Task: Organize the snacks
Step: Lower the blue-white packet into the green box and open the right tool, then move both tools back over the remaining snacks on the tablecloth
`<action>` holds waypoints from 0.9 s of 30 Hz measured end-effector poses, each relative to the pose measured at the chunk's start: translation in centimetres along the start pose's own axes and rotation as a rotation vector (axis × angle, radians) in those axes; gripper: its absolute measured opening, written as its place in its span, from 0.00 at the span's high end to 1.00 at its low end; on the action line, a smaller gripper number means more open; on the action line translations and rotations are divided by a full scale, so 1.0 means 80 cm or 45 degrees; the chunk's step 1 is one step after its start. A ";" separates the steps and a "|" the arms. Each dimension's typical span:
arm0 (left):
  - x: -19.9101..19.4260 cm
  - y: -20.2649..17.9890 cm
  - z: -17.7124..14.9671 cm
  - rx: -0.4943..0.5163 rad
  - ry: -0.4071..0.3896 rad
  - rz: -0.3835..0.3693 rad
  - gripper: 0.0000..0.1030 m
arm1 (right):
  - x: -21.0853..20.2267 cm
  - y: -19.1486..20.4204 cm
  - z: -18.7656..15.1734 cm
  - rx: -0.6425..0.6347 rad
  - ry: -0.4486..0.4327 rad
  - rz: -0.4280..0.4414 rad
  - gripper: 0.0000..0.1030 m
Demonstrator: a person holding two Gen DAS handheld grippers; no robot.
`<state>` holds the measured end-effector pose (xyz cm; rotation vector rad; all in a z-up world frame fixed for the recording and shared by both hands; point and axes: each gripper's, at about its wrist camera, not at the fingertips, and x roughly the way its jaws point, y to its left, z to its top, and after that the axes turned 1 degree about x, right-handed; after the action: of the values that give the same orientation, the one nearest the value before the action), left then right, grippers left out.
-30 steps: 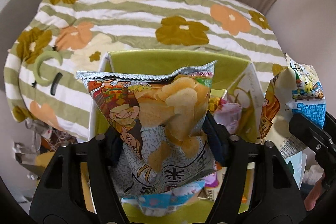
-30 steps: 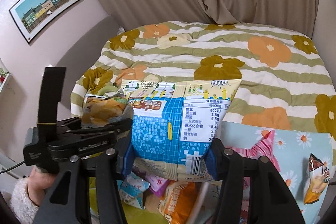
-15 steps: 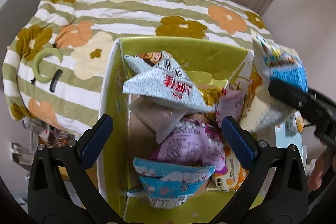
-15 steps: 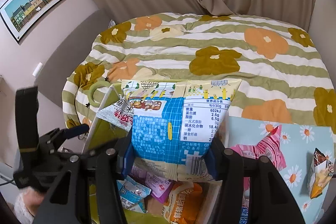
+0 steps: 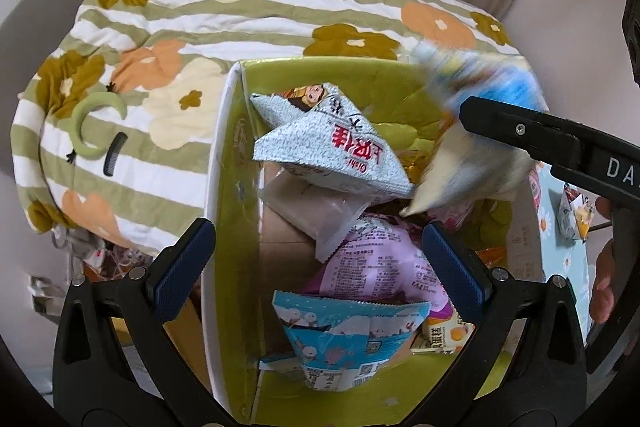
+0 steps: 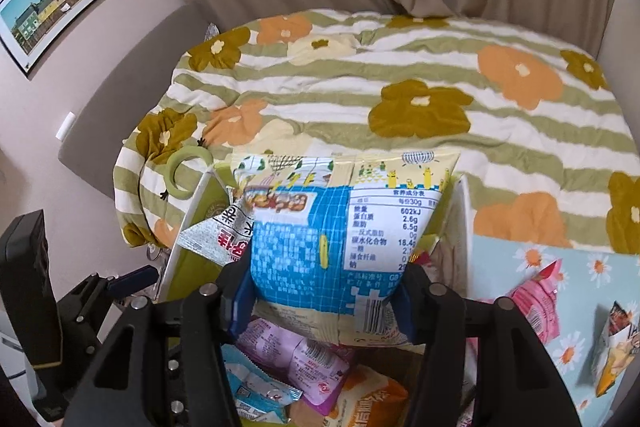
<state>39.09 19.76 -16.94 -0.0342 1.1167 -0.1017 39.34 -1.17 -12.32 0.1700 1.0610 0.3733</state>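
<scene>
Since a second earlier, the left gripper (image 5: 318, 269) had let go of the grey chip bag (image 5: 334, 151), which now lay tipped on the heap inside the green box (image 5: 320, 75), and the right gripper (image 6: 322, 297) had carried the blue snack bag (image 6: 340, 223) from beside the box to above its open top. The left gripper's jaws stood wide apart with nothing between them, hanging over the near half of the box, one blue pad outside the white left rim and the other above the pile. The right gripper's jaws were opening, yet its pads still pressed the blue snack bag on both sides; the bag stood upright, its lower edge just over a purple packet (image 6: 296, 359) and an orange packet (image 6: 372, 403). In the left view that bag was a blur near the box's right wall. Inside, a light blue packet (image 5: 348, 331) leaned at the near end, while bare green lining showed along the far wall and left side, leaving some room there. The box sat against a flowered quilt (image 6: 400, 75). On the blue daisy cloth (image 6: 568, 331) to the right lay a pink packet (image 6: 534, 307) and a small cone packet (image 6: 614, 351), well apart from the box
</scene>
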 end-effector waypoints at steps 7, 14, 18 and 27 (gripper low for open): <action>0.004 0.007 -0.007 0.000 0.021 0.003 0.01 | -0.006 0.001 -0.013 -0.020 -0.043 -0.047 0.09; -0.001 0.007 -0.014 0.016 0.023 0.004 0.01 | -0.013 0.000 -0.026 -0.050 -0.043 -0.094 0.09; -0.013 0.000 -0.017 0.029 0.010 0.004 0.01 | -0.023 -0.002 -0.029 -0.028 -0.055 -0.077 0.09; -0.062 -0.044 -0.028 0.043 -0.070 0.032 0.01 | -0.088 -0.008 -0.047 -0.045 -0.142 -0.049 0.08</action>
<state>34.73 16.78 -13.20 0.0071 1.0597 -0.0971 33.17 -4.58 -8.57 0.1370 0.9457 0.3435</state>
